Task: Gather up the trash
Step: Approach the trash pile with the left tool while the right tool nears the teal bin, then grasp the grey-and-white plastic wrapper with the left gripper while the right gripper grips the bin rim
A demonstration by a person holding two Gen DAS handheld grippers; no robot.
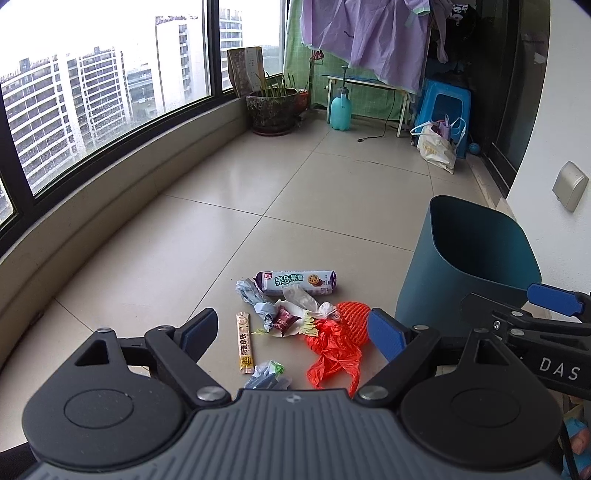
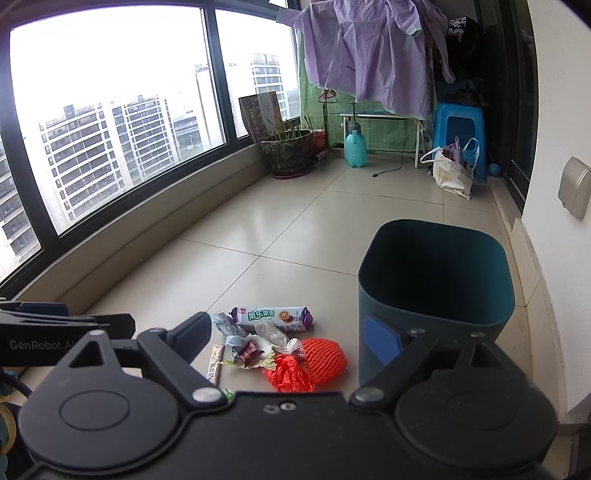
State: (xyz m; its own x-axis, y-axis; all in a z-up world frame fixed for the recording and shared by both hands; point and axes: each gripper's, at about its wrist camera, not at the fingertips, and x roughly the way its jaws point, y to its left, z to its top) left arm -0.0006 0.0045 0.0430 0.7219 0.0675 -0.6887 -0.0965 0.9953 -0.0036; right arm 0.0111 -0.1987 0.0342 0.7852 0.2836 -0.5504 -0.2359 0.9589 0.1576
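A heap of trash lies on the tiled floor: a biscuit packet, crumpled grey wrappers, a narrow sachet, an orange foam net and an orange plastic bag. A dark teal bin stands open-topped to the right of the heap. My left gripper hovers open above the trash, nothing between its fingers. My right gripper is open too, above the heap, its right finger in front of the bin wall.
A window ledge curves along the left. At the far end stand a plant pot, a teal sprayer bottle, a white bench, a blue stool and a shopping bag. Laundry hangs above. A white wall is on the right.
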